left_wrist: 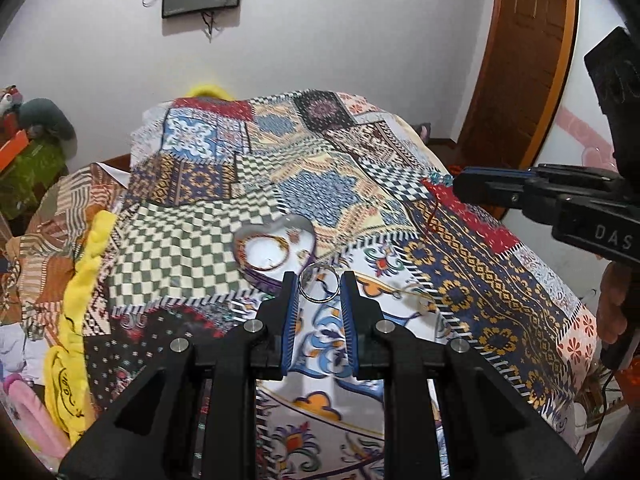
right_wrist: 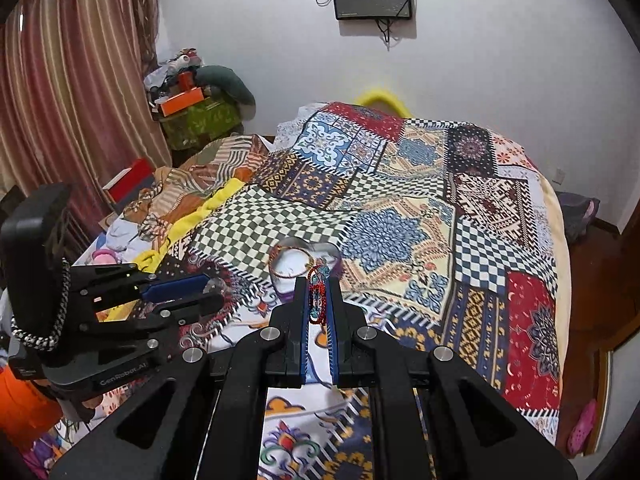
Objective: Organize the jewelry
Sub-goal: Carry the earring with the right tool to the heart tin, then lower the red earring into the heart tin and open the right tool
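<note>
A clear heart-shaped dish (left_wrist: 276, 246) sits on the patchwork bedspread (left_wrist: 192, 240) and holds a thin brown bangle (left_wrist: 266, 254); it also shows in the right wrist view (right_wrist: 304, 258). My left gripper (left_wrist: 319, 286) is shut on a silver ring bangle (left_wrist: 320, 288), held just near and right of the dish. My right gripper (right_wrist: 318, 292) is shut on a red and teal beaded bracelet (right_wrist: 318, 296), just before the dish. The right gripper shows at the right of the left wrist view (left_wrist: 456, 184), the left gripper at the left of the right wrist view (right_wrist: 208, 280).
A thin gold chain (left_wrist: 416, 298) lies on the bedspread right of the left gripper. A yellow cloth (left_wrist: 80, 304) and crumpled fabrics lie along the bed's left side. A cluttered stand (right_wrist: 192, 112) is by the curtain. A wooden door (left_wrist: 520, 60) is at the right.
</note>
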Tool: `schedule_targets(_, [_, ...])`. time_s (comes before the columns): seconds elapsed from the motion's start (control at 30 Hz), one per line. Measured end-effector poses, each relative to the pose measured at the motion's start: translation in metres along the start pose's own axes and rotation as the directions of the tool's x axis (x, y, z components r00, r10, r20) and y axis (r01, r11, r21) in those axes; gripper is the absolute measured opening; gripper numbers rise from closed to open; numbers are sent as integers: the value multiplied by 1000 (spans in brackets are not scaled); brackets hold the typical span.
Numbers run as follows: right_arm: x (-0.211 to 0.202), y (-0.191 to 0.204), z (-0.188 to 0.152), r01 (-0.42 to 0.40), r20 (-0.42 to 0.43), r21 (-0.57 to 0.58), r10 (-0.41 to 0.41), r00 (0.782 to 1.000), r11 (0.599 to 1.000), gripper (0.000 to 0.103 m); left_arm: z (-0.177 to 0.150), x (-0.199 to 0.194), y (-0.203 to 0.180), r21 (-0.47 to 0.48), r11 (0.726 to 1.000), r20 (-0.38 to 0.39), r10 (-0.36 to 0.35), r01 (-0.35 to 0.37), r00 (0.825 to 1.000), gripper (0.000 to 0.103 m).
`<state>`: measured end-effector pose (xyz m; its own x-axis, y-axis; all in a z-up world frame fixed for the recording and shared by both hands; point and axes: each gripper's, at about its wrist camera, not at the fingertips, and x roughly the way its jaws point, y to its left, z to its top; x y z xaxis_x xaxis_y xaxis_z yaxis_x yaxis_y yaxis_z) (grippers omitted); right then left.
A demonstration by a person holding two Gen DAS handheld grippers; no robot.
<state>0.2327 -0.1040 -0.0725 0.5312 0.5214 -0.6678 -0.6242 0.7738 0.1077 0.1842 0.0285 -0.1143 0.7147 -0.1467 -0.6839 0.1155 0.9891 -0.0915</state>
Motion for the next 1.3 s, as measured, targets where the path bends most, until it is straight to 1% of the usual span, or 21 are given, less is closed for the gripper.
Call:
schedule_targets(0.17, [14,6,9,-8,-5,5,8,1000,1000,7,5,-1,19,-20,1000,13,15,-15,1000,20])
schedule_targets(0.33, [32,9,19,-13,-19,10,13,1000,1000,7,11,8,36,-40,999,13,28,-28,1000,20])
schedule_targets(0.63, [73,10,31,-15,-67,13,16,998,1000,7,20,41,59,-63,998,-11,30,-31,999,20])
schedule_targets(0.9, [101,10,34,-13,-114,5,13,993,1000,7,17,77,68,-69,997,-58,22,-26,998,20])
schedule_targets(1.07, [122,9,34,-27,-160,8,28,987,1000,7,15,97,72,-71,997,-88,18,-24,996,20])
schedule_targets(1.3, [146,9,32,-57,-240,8,58,969,998,7,17,112,73,-58,998,-106,5,-11,994,20])
